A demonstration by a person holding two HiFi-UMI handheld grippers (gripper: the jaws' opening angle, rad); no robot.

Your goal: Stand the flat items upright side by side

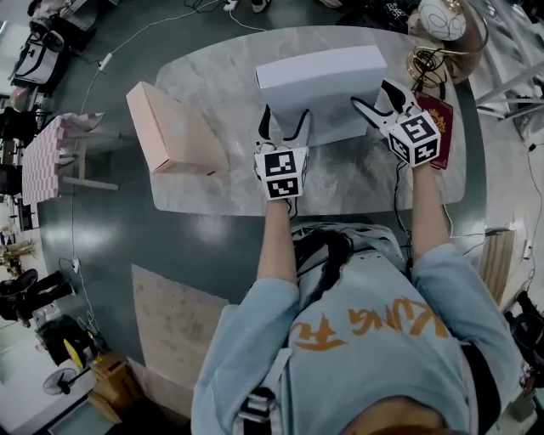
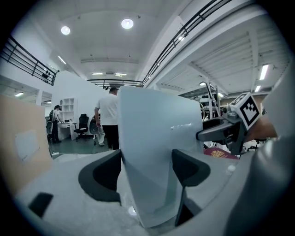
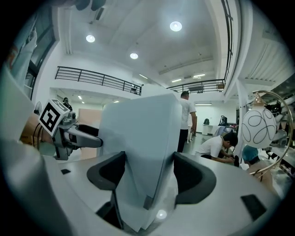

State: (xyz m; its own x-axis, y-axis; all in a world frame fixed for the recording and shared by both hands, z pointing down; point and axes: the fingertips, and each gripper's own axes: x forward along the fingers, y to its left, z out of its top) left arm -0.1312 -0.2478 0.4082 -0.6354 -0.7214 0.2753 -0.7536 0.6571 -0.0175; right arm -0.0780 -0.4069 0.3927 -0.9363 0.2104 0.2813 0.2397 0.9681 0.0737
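Note:
A flat white box (image 1: 327, 76) is held over the marble table (image 1: 212, 191), lifted at its near edge. My left gripper (image 1: 285, 127) is shut on its near left part. The dark pads (image 2: 108, 173) press on both faces of the box (image 2: 152, 129). On the near right corner my right gripper (image 1: 378, 102) is also shut, with the box (image 3: 143, 124) filling the gap between its pads (image 3: 189, 177). A pink flat box (image 1: 174, 127) is at the table's left end, and shows as a tall tan wall (image 2: 18, 143) in the left gripper view.
A red booklet (image 1: 438, 119) lies at the table's right side beside my right gripper. A gold stand with a white ball ornament (image 1: 442, 25) is at the far right corner. People stand and sit in the room behind (image 2: 108, 117).

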